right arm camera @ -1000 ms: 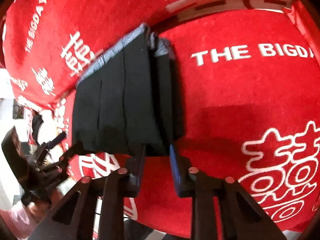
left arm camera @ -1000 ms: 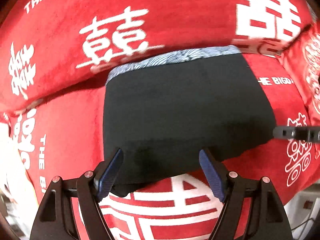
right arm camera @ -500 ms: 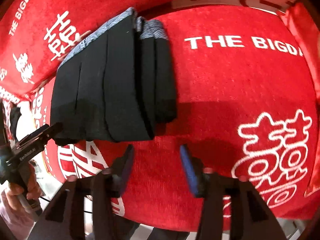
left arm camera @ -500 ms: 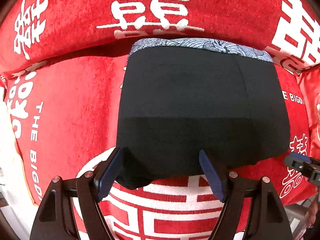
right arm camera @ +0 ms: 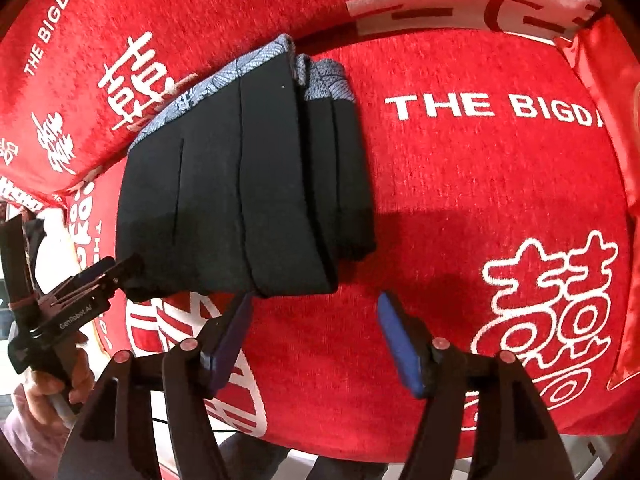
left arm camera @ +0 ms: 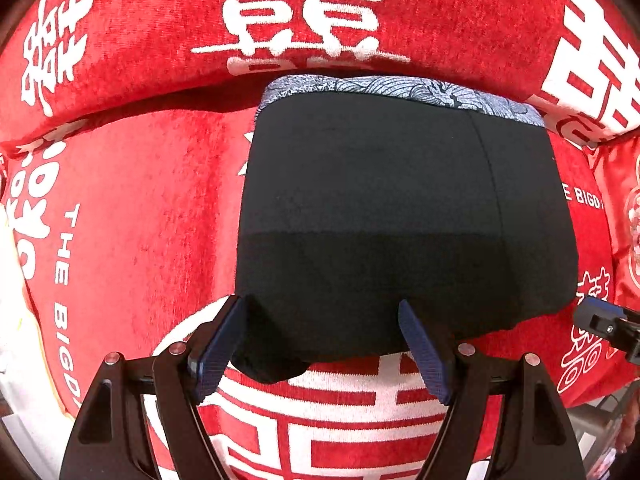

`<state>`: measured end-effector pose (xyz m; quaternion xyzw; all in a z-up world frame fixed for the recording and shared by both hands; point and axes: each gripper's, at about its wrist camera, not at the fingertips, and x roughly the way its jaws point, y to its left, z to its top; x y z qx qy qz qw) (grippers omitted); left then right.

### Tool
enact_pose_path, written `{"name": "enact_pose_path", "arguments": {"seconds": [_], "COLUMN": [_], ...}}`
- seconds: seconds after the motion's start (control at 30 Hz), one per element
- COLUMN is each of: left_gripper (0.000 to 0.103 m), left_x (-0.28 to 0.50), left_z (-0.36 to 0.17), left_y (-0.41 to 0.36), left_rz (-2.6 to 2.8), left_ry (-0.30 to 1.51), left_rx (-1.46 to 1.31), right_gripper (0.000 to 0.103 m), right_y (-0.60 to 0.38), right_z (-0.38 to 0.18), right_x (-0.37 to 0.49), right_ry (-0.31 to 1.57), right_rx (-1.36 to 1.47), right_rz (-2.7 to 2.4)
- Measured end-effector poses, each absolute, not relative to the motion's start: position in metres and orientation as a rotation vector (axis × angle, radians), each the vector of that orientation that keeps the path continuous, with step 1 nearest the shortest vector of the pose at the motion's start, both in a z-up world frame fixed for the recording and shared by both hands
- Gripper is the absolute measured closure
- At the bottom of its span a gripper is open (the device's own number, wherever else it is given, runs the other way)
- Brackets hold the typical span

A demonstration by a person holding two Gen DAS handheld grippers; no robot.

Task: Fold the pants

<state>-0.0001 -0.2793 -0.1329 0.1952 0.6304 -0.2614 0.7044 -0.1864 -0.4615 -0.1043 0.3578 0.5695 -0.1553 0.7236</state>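
Black pants (left arm camera: 400,208) lie folded into a compact rectangle on a red cloth (left arm camera: 132,220) with white characters. Their blue-grey patterned waistband (left arm camera: 400,88) is at the far edge. My left gripper (left arm camera: 320,304) points down over the near edge, open. The near-left corner of the pants lies loosely between its fingers. In the right wrist view the stacked layers of the pants (right arm camera: 240,184) show at the right side. My right gripper (right arm camera: 315,298) is opening just in front of the near-right corner, with only red cloth between its fingers. The left gripper (right arm camera: 120,268) shows at the near-left corner.
Behind the waistband the red cloth rises like a backrest (left arm camera: 320,8). A shiny red cushion (right arm camera: 608,80) stands at the right. The cloth's front edge (right arm camera: 360,444) runs close under both grippers. A person's hand (right arm camera: 52,388) holds the left gripper's handle.
My right gripper was shut on the pants' near edge, then let go, opened and drew back a little. The left gripper shifted sideways along the near edge and stayed open.
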Motion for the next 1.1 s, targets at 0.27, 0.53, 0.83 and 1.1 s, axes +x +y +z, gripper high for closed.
{"name": "enact_pose_path", "arguments": {"seconds": [0.27,0.53,0.83,1.1], "left_gripper": [0.000,0.000,0.000,0.000], "left_x": [0.004,0.018,0.033,0.056], "left_z": [-0.130,-0.134,-0.138,-0.150], "left_y": [-0.277,-0.271,-0.274,-0.271], "left_rz": [-0.601,-0.567,-0.554,-0.569], "left_ry": [1.394,1.401,1.407,1.460], "left_rx": [0.395,0.388,0.367,0.297], "right_gripper": [0.024,0.019,0.019,0.019], "right_y": [-0.464,-0.474,-0.490,-0.509], "right_z": [-0.110,-0.111,-0.117,-0.122], "right_x": [-0.192,-0.197,-0.200,-0.196], "right_ry": [1.243,1.219,1.210,1.168], "right_rx": [0.834,0.849,0.876,0.946], "right_rz": [-0.354,-0.357,-0.366,-0.328]}}
